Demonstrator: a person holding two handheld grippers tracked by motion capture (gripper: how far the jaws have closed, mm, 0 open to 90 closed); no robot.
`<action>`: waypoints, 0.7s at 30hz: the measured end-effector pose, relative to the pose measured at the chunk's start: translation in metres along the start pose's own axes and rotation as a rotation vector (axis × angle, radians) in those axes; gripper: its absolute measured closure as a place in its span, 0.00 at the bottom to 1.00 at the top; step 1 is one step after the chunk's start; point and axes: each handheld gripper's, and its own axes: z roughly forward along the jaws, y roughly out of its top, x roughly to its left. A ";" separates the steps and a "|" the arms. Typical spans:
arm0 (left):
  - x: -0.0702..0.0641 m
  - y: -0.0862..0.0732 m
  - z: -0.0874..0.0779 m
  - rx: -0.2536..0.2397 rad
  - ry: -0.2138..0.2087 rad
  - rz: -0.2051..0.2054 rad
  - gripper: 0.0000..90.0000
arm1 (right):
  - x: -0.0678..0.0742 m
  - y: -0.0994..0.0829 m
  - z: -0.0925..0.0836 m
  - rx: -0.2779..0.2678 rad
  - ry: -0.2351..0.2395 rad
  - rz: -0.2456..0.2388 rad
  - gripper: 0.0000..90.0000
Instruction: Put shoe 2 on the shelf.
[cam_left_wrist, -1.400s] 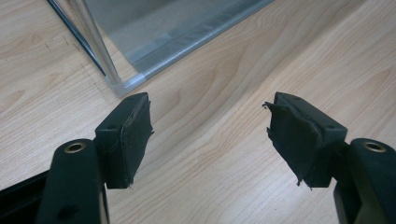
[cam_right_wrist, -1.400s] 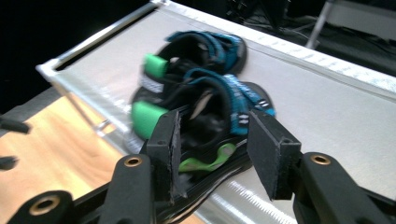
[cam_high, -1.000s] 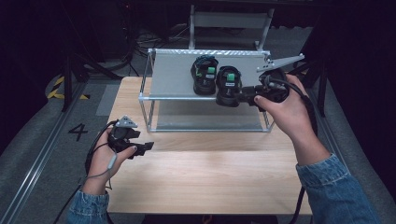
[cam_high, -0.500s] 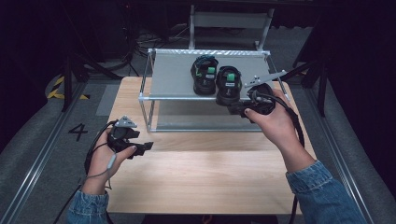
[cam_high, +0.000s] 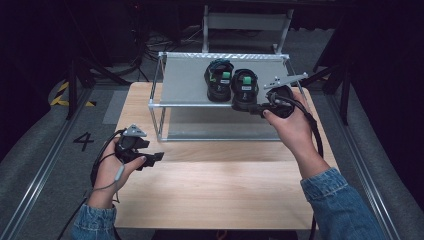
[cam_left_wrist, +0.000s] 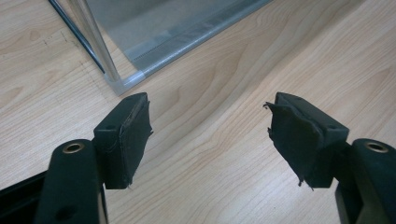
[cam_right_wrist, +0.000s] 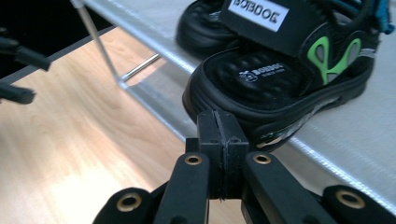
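Resting on the rack's (cam_high: 190, 80) right near edge, the light, flexible right sandal (cam_high: 244, 88) suits a heel-rim grasp; right hand-held gripper (cam_right_wrist: 219, 128), jaws just pressed together empty, touches its sole.

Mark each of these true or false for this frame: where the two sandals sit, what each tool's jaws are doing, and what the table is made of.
1. Both black sandals with green accents sit on the grey top shelf of the metal-framed rack. True.
2. The right tool has its jaws wide open. False: its pads are pressed together with nothing between them, right at the nearer sandal's edge.
3. The left tool is open over bare wood. True.
4. The left tool grips a rack leg. False: the leg stands beyond its jaws, untouched.
5. The table is a light wooden board. True.
6. One sandal lies on the table. False: both are on the shelf.
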 end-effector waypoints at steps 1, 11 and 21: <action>0.001 0.000 0.000 -0.002 0.003 0.005 0.33 | -0.003 0.000 0.001 -0.003 -0.008 0.005 1.00; 0.000 0.000 0.001 0.005 -0.001 -0.008 0.33 | -0.020 0.003 0.008 -0.057 -0.045 0.050 1.00; 0.001 -0.001 0.001 0.004 0.003 -0.006 0.33 | -0.006 -0.001 0.010 -0.073 -0.006 0.032 1.00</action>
